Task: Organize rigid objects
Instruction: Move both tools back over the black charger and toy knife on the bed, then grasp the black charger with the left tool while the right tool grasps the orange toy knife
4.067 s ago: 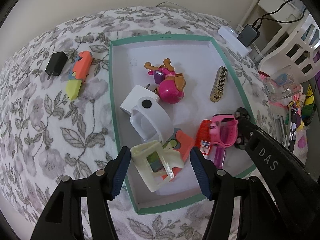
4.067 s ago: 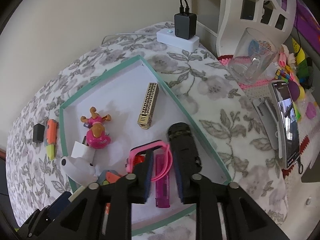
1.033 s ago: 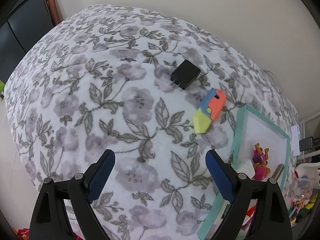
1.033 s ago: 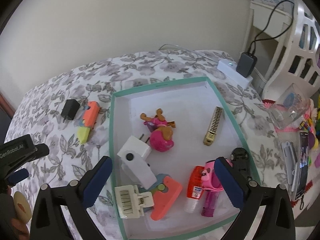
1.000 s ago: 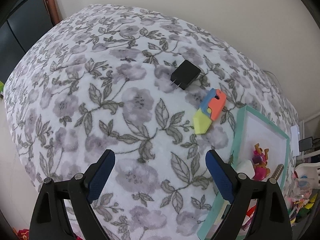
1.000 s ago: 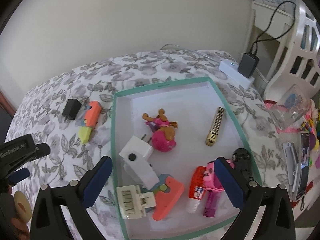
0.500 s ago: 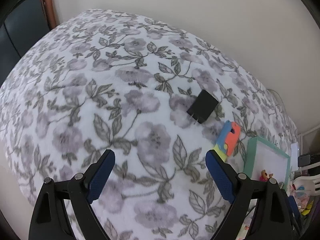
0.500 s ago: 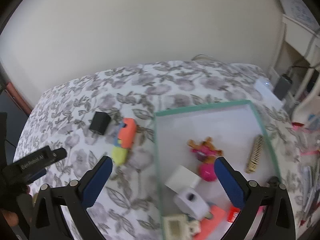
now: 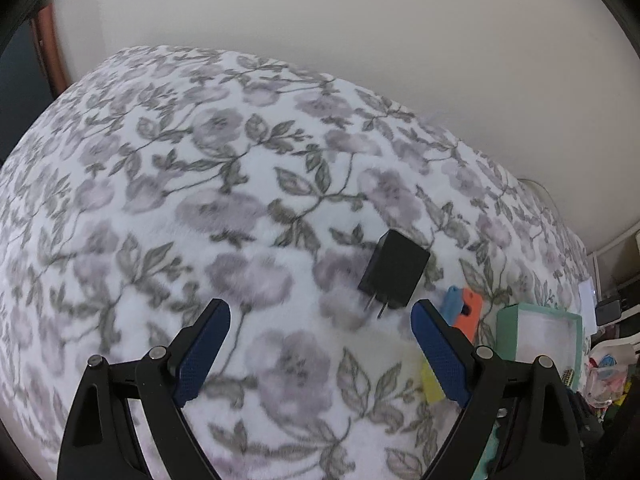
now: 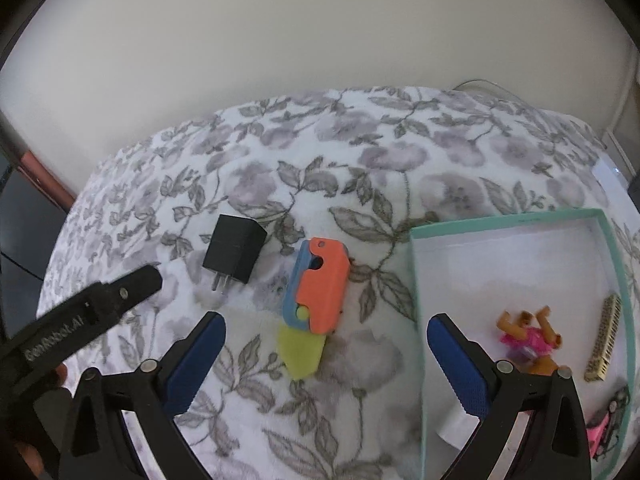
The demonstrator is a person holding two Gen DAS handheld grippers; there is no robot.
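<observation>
A black plug adapter [image 9: 394,276] [image 10: 234,254] lies on the floral blanket, prongs toward me. My left gripper [image 9: 320,322] is open and empty, just short of it. An orange, blue and yellow toy knife [image 10: 314,302] [image 9: 464,314] lies to the adapter's right. My right gripper [image 10: 326,334] is open and empty, its fingers either side of the toy's yellow tip. The teal-rimmed white tray [image 10: 416,280] [image 9: 536,314] sits to the right. It holds a pink figure [image 10: 528,340], a gold harmonica [image 10: 604,338] and a pink item [image 10: 604,426].
The floral blanket [image 9: 200,200] covers a rounded bed against a cream wall. The left gripper's body [image 10: 80,316] reaches in at the left of the right wrist view. A white power strip [image 10: 608,174] and clutter [image 9: 604,376] lie beyond the tray on the right.
Both grippers have left the tray and moved left over the blanket. The left one has closed in on the black adapter, the right one on the toy knife. Both stay open.
</observation>
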